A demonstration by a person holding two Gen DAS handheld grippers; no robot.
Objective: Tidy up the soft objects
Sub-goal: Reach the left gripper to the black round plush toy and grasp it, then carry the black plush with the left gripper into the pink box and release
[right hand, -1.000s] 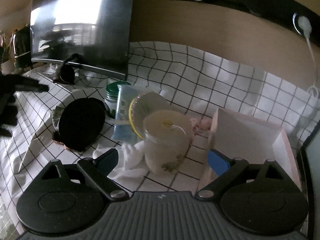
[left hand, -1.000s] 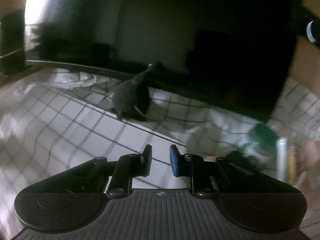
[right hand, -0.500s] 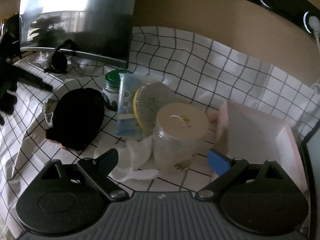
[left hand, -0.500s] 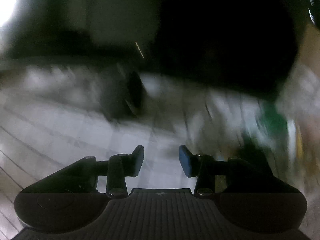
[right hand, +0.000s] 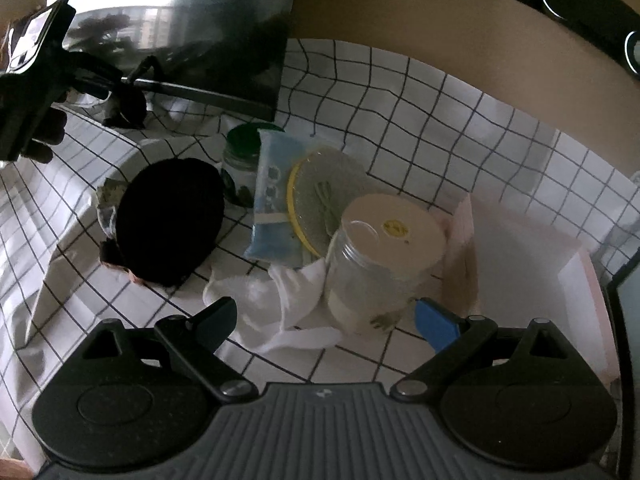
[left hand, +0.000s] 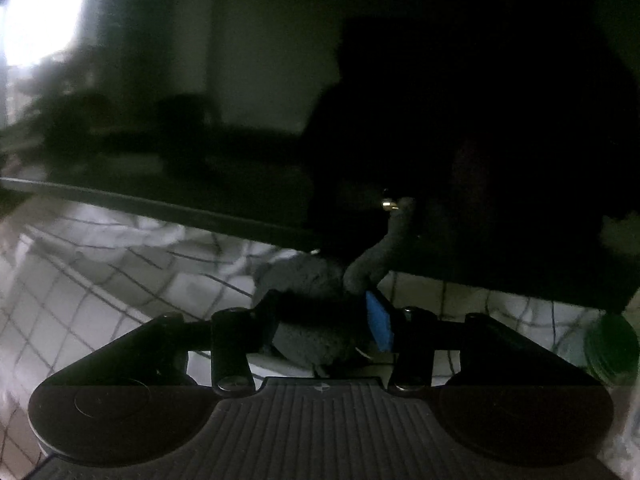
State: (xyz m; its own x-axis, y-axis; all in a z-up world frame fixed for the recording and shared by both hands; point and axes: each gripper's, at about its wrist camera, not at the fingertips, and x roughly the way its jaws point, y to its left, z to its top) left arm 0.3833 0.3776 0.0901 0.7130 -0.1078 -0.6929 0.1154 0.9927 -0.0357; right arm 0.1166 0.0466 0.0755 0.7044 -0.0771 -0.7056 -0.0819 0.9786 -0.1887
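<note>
Two fingers of the left gripper (left hand: 324,318) stand on either side of a dark grey soft toy (left hand: 308,304) in the left wrist view, close against its flanks; whether they already press it I cannot tell in this dim light. The toy lies on the checked cloth (left hand: 100,280) right at the foot of the dark monitor (left hand: 240,120), its body between the pads and a thin neck-like part rising up and away toward the screen. So its long axis runs roughly forward along the fingers, and a close would catch the bulk, not the neck.

From the right wrist view, the same toy (right hand: 126,106) sits far off at the upper left under the monitor (right hand: 200,40), beside the left hand's tool. The right gripper (right hand: 332,320) hangs with fingers wide apart and empty, above a crumpled white cloth (right hand: 280,304) next to a clear jar (right hand: 380,264), with the pink box (right hand: 520,264) to its right. The left is plainly nearer the toy; the right is nearer the white cloth.
</note>
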